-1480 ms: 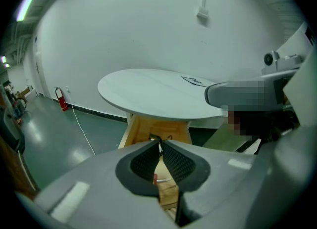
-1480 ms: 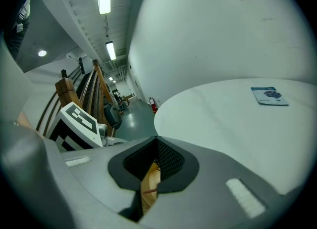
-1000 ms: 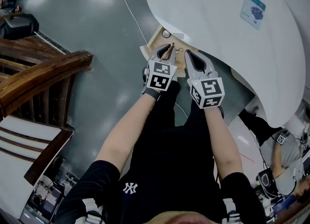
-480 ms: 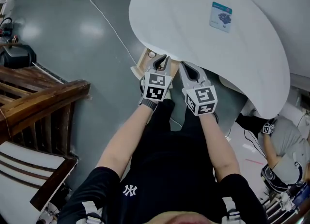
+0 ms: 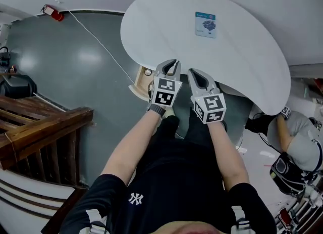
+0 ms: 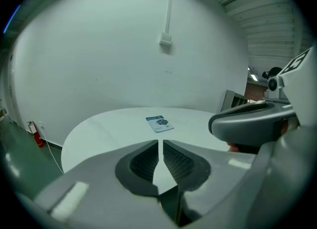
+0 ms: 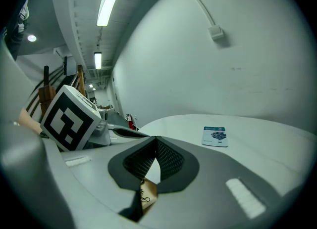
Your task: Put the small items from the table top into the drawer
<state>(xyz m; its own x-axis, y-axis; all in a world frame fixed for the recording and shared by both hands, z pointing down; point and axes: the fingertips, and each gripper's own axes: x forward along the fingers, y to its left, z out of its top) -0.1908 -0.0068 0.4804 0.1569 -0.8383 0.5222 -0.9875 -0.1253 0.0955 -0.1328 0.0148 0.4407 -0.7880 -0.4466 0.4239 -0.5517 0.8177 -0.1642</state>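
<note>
Where the table (image 5: 166,26) overhangs, the drawer (image 5: 139,82) barely shows.

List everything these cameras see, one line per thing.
table: one, white, round, ahead of the person
card: one, blue and white, flat on the table's far side
drawer: one, light wood, open under the table's near-left edge; contents too small to name
fire extinguisher: one, red, by the far wall at left
cable: one, white, across the grey floor
wooden railing: one, brown, at left
second person: one, grey top, far right
left gripper: one, grey, jaws together, empty, at the table's near edge
right gripper: one, grey, jaws together, empty, beside the left
</note>
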